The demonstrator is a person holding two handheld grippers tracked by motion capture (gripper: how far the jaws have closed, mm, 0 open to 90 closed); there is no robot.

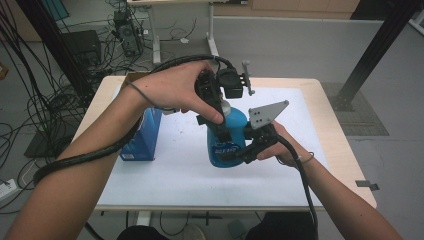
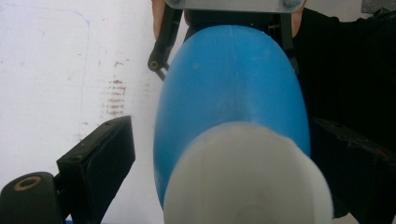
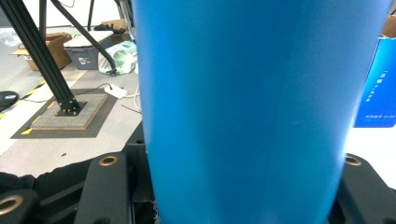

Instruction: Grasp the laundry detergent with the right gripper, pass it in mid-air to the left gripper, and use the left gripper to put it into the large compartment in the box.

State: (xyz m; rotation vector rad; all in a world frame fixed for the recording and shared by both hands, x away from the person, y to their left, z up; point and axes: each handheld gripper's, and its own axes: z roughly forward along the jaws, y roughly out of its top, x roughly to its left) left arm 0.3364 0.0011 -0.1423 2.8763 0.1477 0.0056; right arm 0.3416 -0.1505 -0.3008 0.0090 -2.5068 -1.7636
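A blue bottle (image 1: 228, 144) with a white cap (image 1: 226, 106) stands upright over the white mat. My right gripper (image 1: 241, 151) comes in from the right and is shut on the bottle's lower body; in the right gripper view the blue wall (image 3: 252, 112) spans the gap between both jaws. My left gripper (image 1: 222, 127) reaches down from above around the bottle's top. In the left gripper view the white cap (image 2: 247, 186) and blue shoulder (image 2: 233, 93) lie between the open jaws, and a strip of table shows between the left pad (image 2: 100, 163) and the bottle.
A blue carton (image 1: 142, 137) stands on the table's left side, also seen in the right gripper view (image 3: 376, 84). A white mat (image 1: 175, 175) covers the wooden table (image 1: 340, 150). A black frame post (image 1: 372, 47) rises at the back right; cables and boxes lie on the floor.
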